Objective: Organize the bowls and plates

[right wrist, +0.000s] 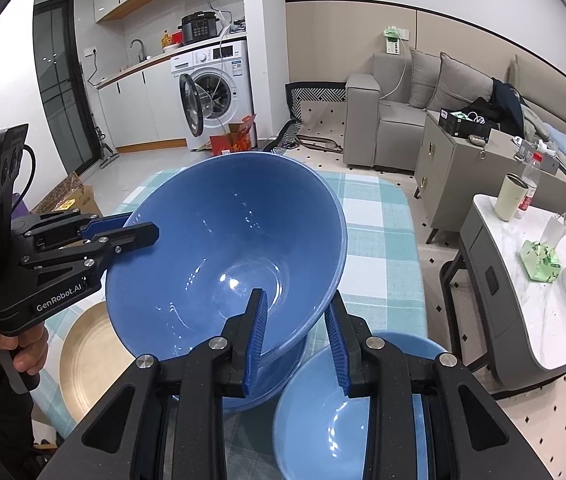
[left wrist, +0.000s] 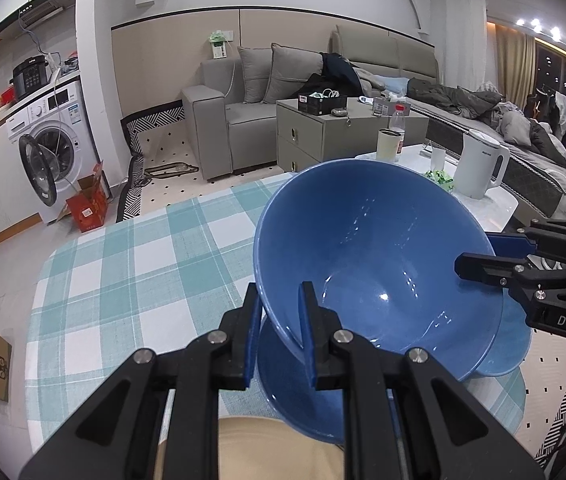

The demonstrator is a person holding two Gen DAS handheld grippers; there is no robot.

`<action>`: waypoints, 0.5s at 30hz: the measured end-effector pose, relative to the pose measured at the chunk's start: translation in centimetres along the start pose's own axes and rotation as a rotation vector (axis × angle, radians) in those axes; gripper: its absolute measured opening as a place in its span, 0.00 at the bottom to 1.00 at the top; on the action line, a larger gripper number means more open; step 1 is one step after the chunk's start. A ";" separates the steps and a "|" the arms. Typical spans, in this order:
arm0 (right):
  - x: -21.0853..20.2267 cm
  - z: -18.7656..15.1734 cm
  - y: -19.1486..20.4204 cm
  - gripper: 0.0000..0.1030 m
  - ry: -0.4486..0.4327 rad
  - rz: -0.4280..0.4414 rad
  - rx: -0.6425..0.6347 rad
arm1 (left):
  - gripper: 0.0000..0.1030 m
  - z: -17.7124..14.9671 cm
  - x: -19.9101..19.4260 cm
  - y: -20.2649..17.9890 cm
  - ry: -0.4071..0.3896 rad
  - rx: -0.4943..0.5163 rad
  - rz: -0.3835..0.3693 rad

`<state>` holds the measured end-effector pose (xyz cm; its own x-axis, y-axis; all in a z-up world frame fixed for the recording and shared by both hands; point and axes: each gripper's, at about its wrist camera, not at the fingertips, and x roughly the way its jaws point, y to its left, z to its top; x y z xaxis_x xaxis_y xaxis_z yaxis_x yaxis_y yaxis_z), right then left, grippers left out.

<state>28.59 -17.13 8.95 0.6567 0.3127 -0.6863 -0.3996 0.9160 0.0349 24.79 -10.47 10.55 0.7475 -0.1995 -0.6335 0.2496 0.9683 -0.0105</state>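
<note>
- Currently the large dark blue bowl (left wrist: 379, 256) is carried clear of the checked tablecloth (left wrist: 123, 264), tilted so that its opening faces both cameras.
- Left gripper (left wrist: 281, 334): clenched on the near rim of the bowl, one blue pad inside the wall and one outside. In the right wrist view the same gripper (right wrist: 139, 230) is seen pinching the rim from the left side.
- Right gripper (right wrist: 297, 338): its fingers straddle the bowl wall, one inside and one outside, and appear to grasp it. In the left wrist view this gripper (left wrist: 479, 258) meets the rim at the right side.
- Reason for the two-point hold, as a judgement: a wide, heavy bowl gripped at one rim point would tend to pivot; holds on two separate parts of the rim keep the tilt under control.
- Below the carried bowl sits a lighter blue bowl (right wrist: 347, 412), and a beige plate (right wrist: 91, 360) lies on the cloth to its left. The carried bowl is probably being positioned for stacking by kind.
- Pose: both grippers point forward and downward. A hand (right wrist: 15, 356) wraps the left gripper's handle from beneath.
- Background items, including the white kettle (left wrist: 481, 168) on the side table, stand well apart from the work.
</note>
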 end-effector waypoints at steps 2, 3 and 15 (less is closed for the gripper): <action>0.1 0.0 0.2 0.29 0.001 0.003 -0.003 | 0.16 -0.1 -0.2 0.1 -0.001 -0.001 0.005; 0.1 0.0 0.3 0.29 0.000 0.004 -0.005 | 0.16 -0.2 -0.2 0.2 -0.003 -0.002 0.007; 1.5 -0.3 0.6 0.29 0.033 0.016 -0.019 | 0.16 -1.3 0.2 0.6 0.021 -0.008 0.016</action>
<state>29.11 -16.20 7.75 0.6284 0.3186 -0.7096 -0.4225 0.9058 0.0326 24.26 -9.77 9.42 0.7381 -0.1805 -0.6501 0.2326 0.9725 -0.0060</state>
